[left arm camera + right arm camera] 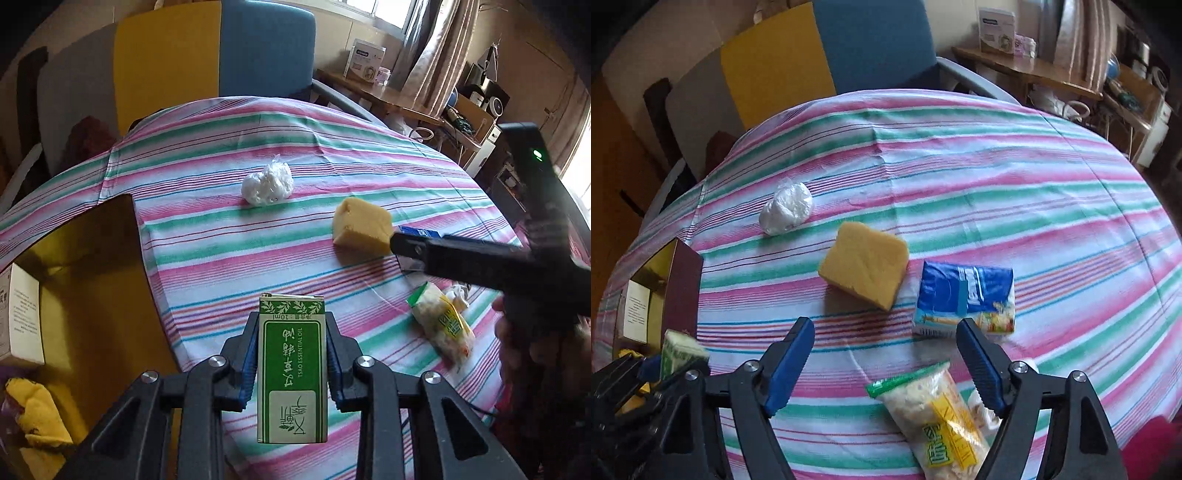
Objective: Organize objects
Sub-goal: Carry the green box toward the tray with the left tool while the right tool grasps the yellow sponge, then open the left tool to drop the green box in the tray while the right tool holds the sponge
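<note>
Left wrist view: left hand-held gripper — clamped on green carton, above tabletop.
Right hand-held gripper: apart, empty — over snack packet.
Yellow sponge: beyond snack packet.

I read "TSAO ESSENTIAL OIL" and "10ml" upside down on the green carton. Print on the blue tissue pack and snack packet stays illegible to me.

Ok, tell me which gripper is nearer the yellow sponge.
Right. The right gripper hangs open just short of the yellow sponge; the left gripper, shut on the green box, is farther off.
</note>
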`<state>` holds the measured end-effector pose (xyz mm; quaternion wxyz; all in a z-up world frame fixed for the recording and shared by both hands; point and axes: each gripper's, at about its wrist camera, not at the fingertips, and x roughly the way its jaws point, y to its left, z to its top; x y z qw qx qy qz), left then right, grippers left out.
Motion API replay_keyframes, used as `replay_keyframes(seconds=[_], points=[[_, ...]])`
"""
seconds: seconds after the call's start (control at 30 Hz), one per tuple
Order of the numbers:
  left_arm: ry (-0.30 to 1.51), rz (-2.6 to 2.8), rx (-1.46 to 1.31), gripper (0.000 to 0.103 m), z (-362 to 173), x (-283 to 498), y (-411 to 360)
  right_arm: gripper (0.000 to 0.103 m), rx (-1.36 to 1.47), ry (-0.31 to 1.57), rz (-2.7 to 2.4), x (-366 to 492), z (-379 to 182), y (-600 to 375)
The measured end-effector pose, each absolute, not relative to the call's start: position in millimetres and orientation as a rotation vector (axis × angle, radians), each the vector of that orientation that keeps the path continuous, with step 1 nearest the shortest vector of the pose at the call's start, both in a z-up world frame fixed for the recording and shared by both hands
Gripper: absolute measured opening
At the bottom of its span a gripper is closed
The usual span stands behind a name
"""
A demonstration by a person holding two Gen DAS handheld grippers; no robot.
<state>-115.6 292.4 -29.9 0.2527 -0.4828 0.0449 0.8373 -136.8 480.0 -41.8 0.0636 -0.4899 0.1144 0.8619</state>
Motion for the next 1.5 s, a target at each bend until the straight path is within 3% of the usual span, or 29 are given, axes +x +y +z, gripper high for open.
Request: replay_keyframes(seconds=[0.17,0.33,0.4,0.43,0.63,0.87,1.33,1.5], points=[[0.078,2.269,-1.294,0.031,-25.7,-98.4,268.0,0.088,-1.478,0.159,2.639,-172.0,-49.2,469.5],[0.050,2.290,-1.248,0.031,-9.6,-85.0,242.9,0.088,-1.491,0.113,2.643,-201.3,-69.1,459.8],[0.021,2.291,-1.256,0.031,-7.8,-84.8,232.1,0.085,-1.512,0.097,2.620,-209.0,-79.1,458.4],[0.007,2.290,-1.255,0.031,-7.0,-85.9,228.2,0.070,-1.535,0.076,2.600,-210.9,-84.4,457.1],[-0.075,2.378,-1.286,0.031,-10.7,-97.5,185.6,0.060,-1.548,0.021,2.598,-204.8,-85.0,454.1],[-0.074,2.513,-1.368,0.031,-22.0,-150.3,131.9,0.059,-1.535,0.064,2.721,-197.6,-69.2,434.3],[0.030,2.576,-1.471,0.031,-62.7,-241.9,132.0,0.059,-1.598,-0.183,2.763,-192.2,-83.9,392.2],[0.025,2.603,-1.506,0.049,-65.4,-248.6,125.7,0.059,-1.600,-0.175,2.769,-193.2,-83.6,391.5]])
